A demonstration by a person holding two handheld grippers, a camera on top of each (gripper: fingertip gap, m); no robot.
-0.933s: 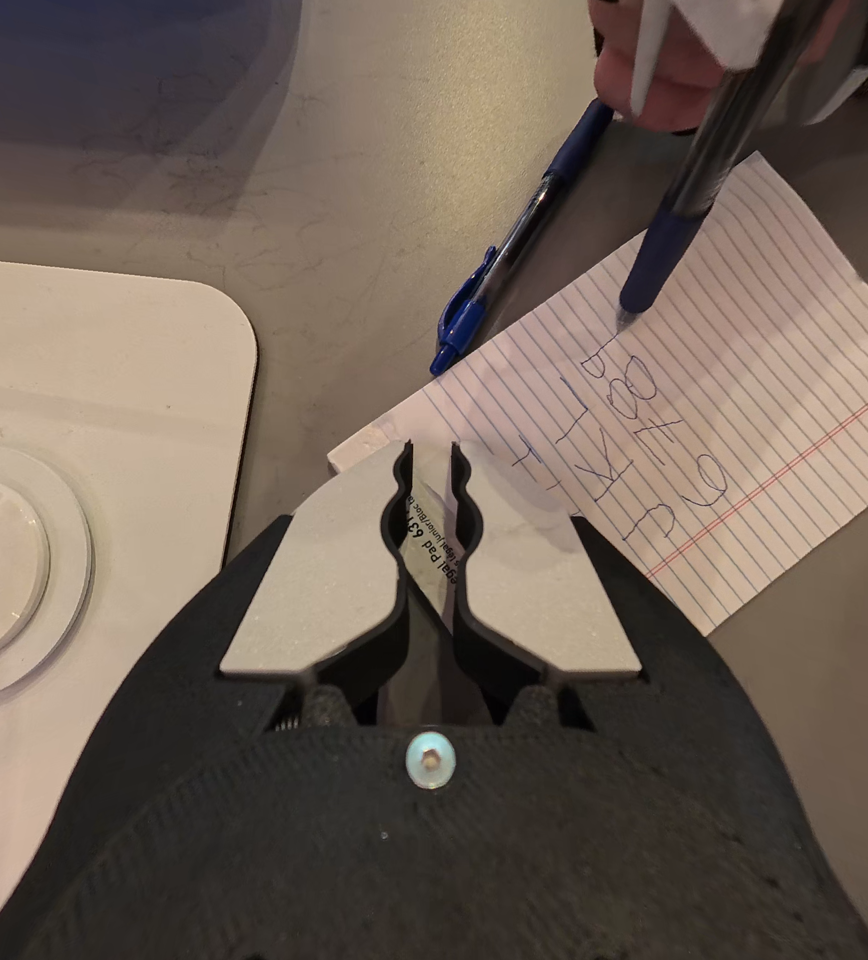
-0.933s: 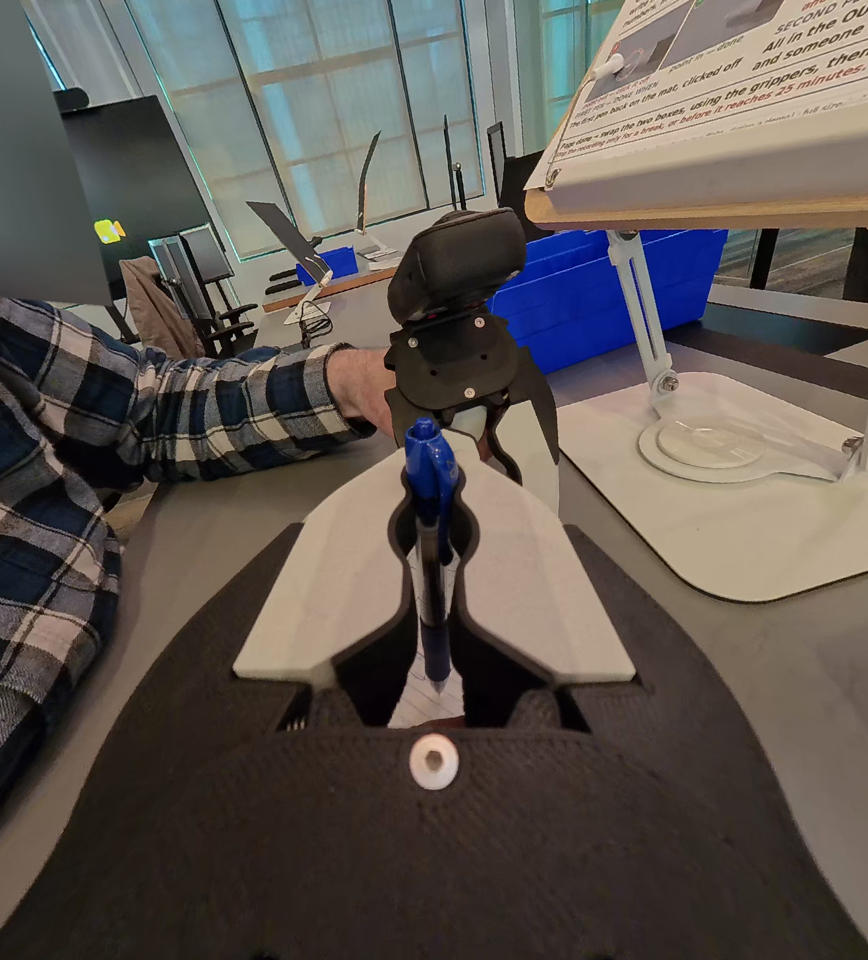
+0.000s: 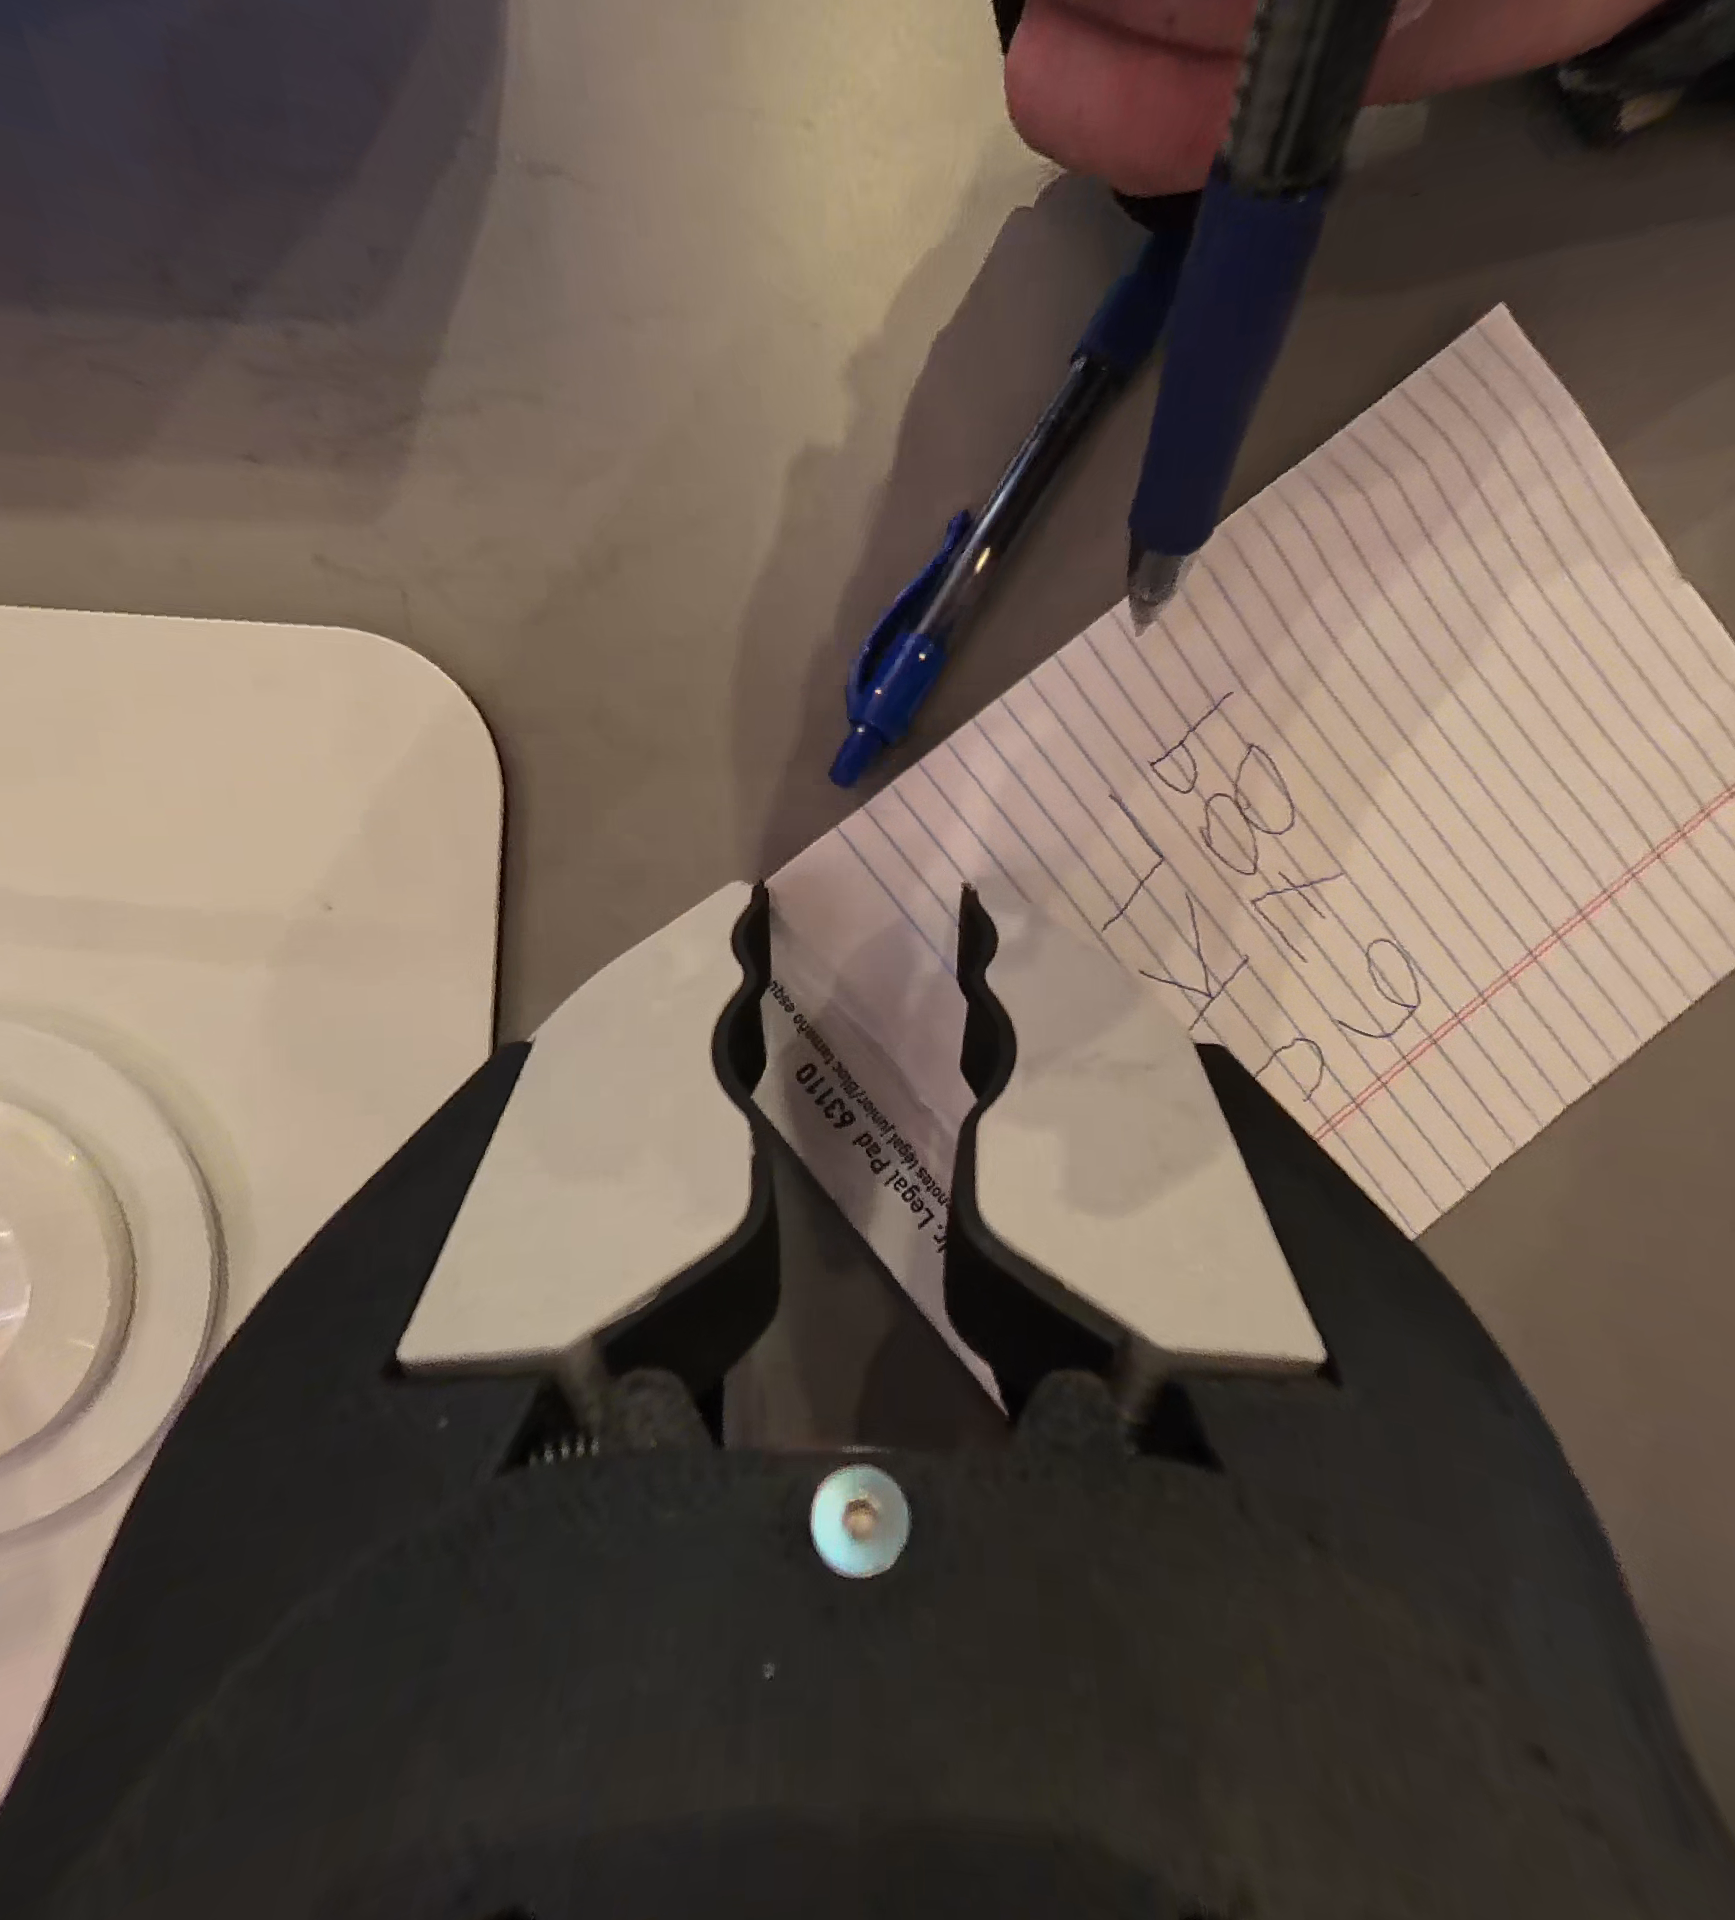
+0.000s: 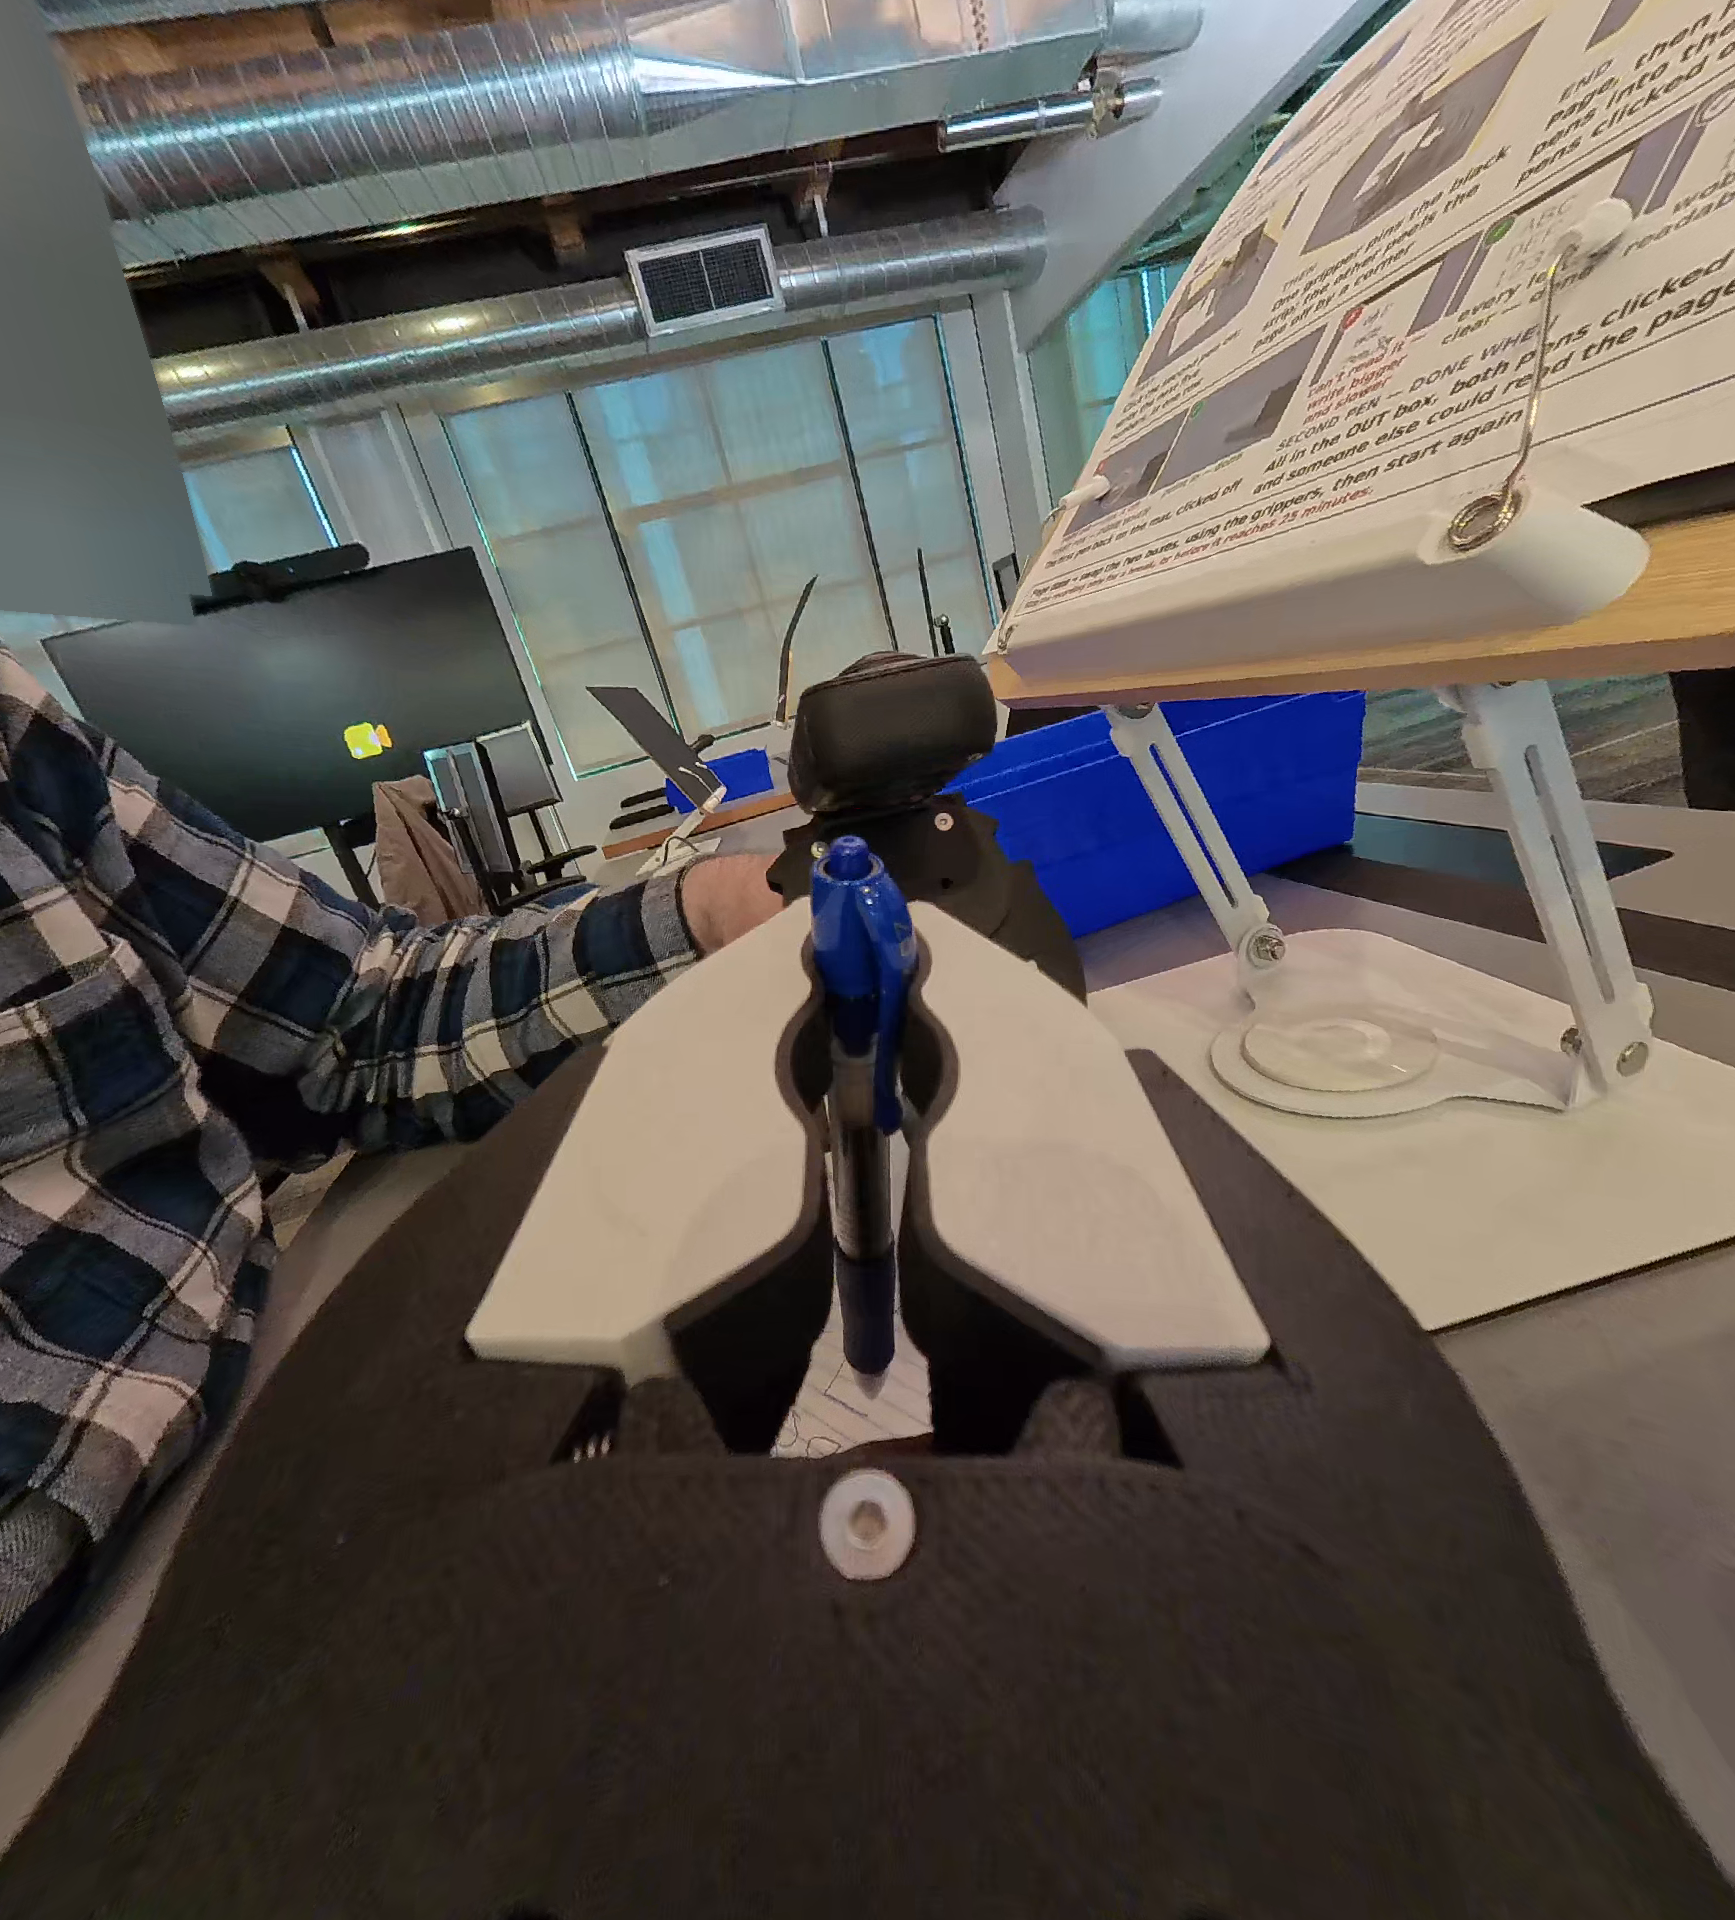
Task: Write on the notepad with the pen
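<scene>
Writing is partly done: the notepad already carries a few rows of blue handwriting, with most ruled lines free toward its far corner. Judging by that, more lines could follow.

Right gripper pinches the blue pen between its white fingers, barrel upright and tip down. In the left wrist view the tip sits at the notepad's far edge, away from the last marks; contact with the paper can't be confirmed.

Left gripper has its jaws spread over the notepad's near corner, gripping nothing; whether it presses the pad down is unclear.

A second blue pen lies on the grey table, just beside the notepad's far edge.

Blue bin stands behind the white document stand; contents not visible.
</scene>
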